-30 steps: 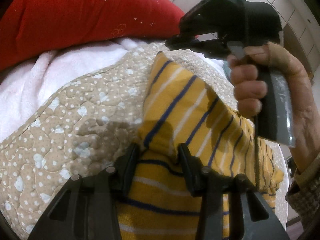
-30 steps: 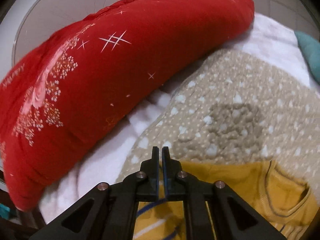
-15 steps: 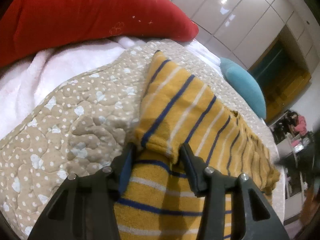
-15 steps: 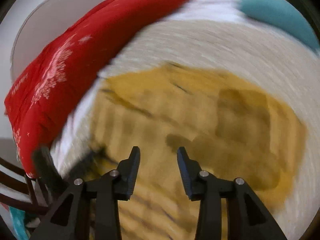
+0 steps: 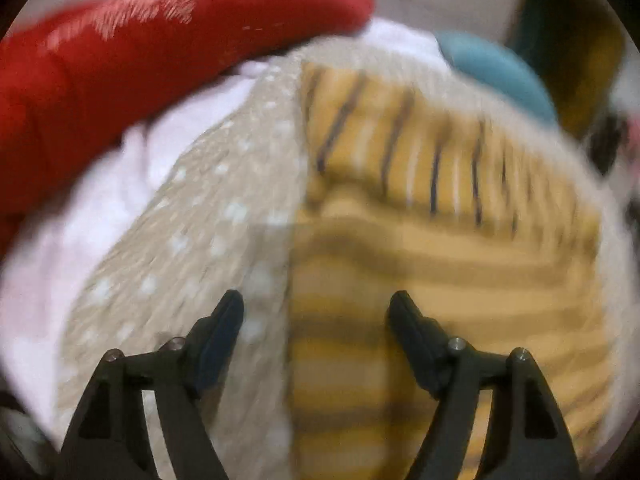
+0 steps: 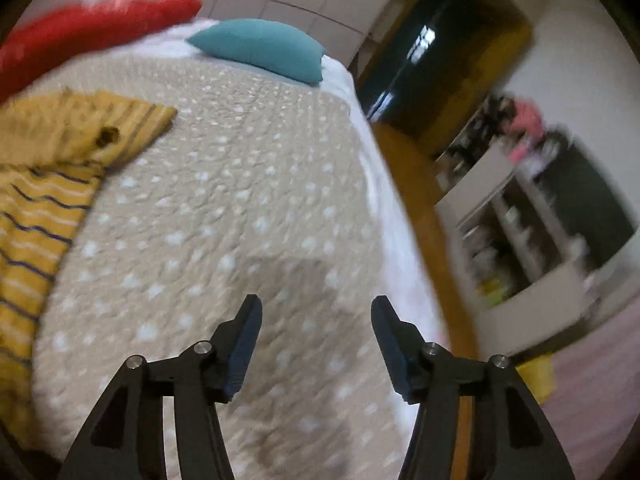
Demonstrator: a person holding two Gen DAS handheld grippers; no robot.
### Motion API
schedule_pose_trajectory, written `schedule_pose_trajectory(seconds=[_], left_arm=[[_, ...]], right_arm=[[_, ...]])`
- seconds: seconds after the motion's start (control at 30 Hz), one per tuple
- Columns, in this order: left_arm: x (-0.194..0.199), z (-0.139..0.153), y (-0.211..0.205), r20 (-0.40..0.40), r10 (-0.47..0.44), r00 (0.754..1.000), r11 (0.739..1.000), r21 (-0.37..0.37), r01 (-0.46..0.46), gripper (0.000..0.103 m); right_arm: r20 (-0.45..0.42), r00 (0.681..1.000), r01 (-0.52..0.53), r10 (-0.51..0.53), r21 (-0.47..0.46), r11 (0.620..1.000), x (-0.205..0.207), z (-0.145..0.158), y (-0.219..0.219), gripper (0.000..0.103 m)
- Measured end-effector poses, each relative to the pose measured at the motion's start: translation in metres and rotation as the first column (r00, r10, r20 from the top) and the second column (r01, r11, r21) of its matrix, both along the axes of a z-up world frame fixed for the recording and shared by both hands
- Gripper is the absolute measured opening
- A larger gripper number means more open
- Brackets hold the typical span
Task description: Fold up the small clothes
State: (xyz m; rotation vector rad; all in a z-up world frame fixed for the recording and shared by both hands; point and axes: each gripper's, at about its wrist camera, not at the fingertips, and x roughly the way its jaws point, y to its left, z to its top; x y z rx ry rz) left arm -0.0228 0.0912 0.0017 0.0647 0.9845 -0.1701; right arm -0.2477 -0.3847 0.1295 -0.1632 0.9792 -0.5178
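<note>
A yellow garment with blue and white stripes [image 5: 420,264] lies folded on a beige dotted quilt [image 5: 208,240]. My left gripper [image 5: 316,316] is open and empty above the garment's left edge, clear of the cloth. In the right wrist view the garment [image 6: 36,208] lies at the far left. My right gripper [image 6: 316,320] is open and empty over bare quilt [image 6: 224,220], well to the right of the garment. Both views are motion-blurred.
A red pillow [image 5: 120,52] and a white blanket [image 5: 80,232] lie behind the quilt. A teal cushion [image 6: 264,48] sits at the far corner. The bed's right edge [image 6: 404,240] drops to a wooden floor, with white shelves [image 6: 532,240] beyond.
My left gripper let go of the garment, opened wide and pulled back above it. My right gripper opened and swung right, away from the garment, over bare quilt.
</note>
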Motion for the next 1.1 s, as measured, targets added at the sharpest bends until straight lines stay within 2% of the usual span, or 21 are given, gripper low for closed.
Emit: schedule_pose_trajectory(seconds=[0.07,0.13,0.27,0.37,0.4,0.47,0.5,0.53,0.57,0.67,0.73,0.8,0.83,0.87,0.9,0.93,0.97,1.07,1.1], left_arm=[[-0.028,0.000,-0.002,0.049,-0.047,0.998,0.990,0.136,0.040,0.075],[-0.048,0.004,0.005,0.070,-0.052,0.996,0.982,0.183,0.038,0.075],[-0.075,0.010,0.038,0.057,0.025,0.998,0.996,0.086,-0.030,0.075],[-0.094,0.013,0.053,0.054,0.099,0.994,0.989,0.107,-0.104,0.073],[-0.098,0.015,0.059,0.041,0.113,0.993,0.989,0.089,-0.117,0.072],[-0.109,0.020,0.073,0.013,0.116,0.993,0.993,-0.030,-0.116,0.072],[-0.114,0.023,0.081,0.000,0.111,0.994,0.985,-0.132,-0.110,0.072],[-0.117,0.024,0.084,-0.005,0.102,0.995,0.974,-0.201,-0.101,0.072],[-0.120,0.024,0.086,-0.015,0.081,0.997,0.951,-0.298,-0.082,0.072],[-0.125,0.012,0.075,-0.061,-0.010,0.998,0.882,-0.471,-0.020,0.072],[-0.125,0.002,0.061,-0.081,-0.058,0.995,0.856,-0.517,0.008,0.073],[-0.131,0.001,0.049,-0.068,-0.070,0.995,0.857,-0.514,0.025,0.073],[-0.135,0.003,0.044,-0.059,-0.087,0.995,0.848,-0.528,0.043,0.071],[-0.139,0.005,0.040,-0.049,-0.101,0.994,0.837,-0.545,0.057,0.055],[-0.140,0.006,0.037,-0.042,-0.114,0.993,0.827,-0.558,0.072,0.044],[-0.142,0.009,0.036,-0.036,-0.124,0.992,0.818,-0.570,0.082,0.027],[-0.147,0.012,0.037,-0.025,-0.130,0.991,0.799,-0.594,0.090,0.020],[-0.161,0.020,0.048,0.003,-0.135,0.991,0.739,-0.665,0.103,0.020],[-0.163,0.021,0.050,0.006,-0.134,0.991,0.736,-0.669,0.104,0.020]], right_arm=[[0.059,0.998,0.008,-0.015,0.121,0.993,-0.015,-0.006,0.002,0.063],[0.099,0.995,-0.009,-0.012,0.210,0.978,-0.025,-0.017,0.015,0.063],[0.140,0.989,-0.080,0.038,0.313,0.946,-0.036,-0.044,0.055,0.063],[0.164,0.985,-0.122,0.058,0.414,0.902,-0.038,-0.060,0.075,0.063],[0.174,0.983,-0.133,0.060,0.449,0.883,-0.041,-0.064,0.081,0.063],[0.199,0.978,-0.164,0.066,0.530,0.832,-0.043,-0.070,0.090,0.063],[0.215,0.974,-0.186,0.073,0.569,0.801,-0.044,-0.073,0.093,0.063],[0.235,0.968,-0.215,0.085,0.610,0.762,-0.045,-0.077,0.097,0.063],[0.253,0.963,-0.241,0.096,0.642,0.728,-0.045,-0.080,0.100,0.063],[0.264,0.957,-0.276,0.117,0.717,0.640,-0.038,-0.094,0.110,0.063],[0.267,0.954,-0.295,0.137,0.744,0.599,-0.034,-0.101,0.118,0.063],[0.266,0.951,-0.307,0.158,0.746,0.592,-0.032,-0.107,0.127,0.064],[0.267,0.949,-0.312,0.166,0.743,0.592,-0.031,-0.108,0.132,0.065],[0.268,0.948,-0.317,0.172,0.743,0.590,-0.029,-0.109,0.136,0.065],[0.269,0.946,-0.323,0.180,0.744,0.585,-0.027,-0.110,0.139,0.065],[0.276,0.941,-0.337,0.194,0.754,0.564,-0.026,-0.111,0.144,0.065],[0.284,0.937,-0.349,0.204,0.767,0.538,-0.024,-0.111,0.146,0.065],[0.324,0.918,-0.392,0.230,0.831,0.395,-0.028,-0.113,0.151,0.065],[0.333,0.913,-0.400,0.234,0.839,0.367,-0.029,-0.114,0.153,0.065]])
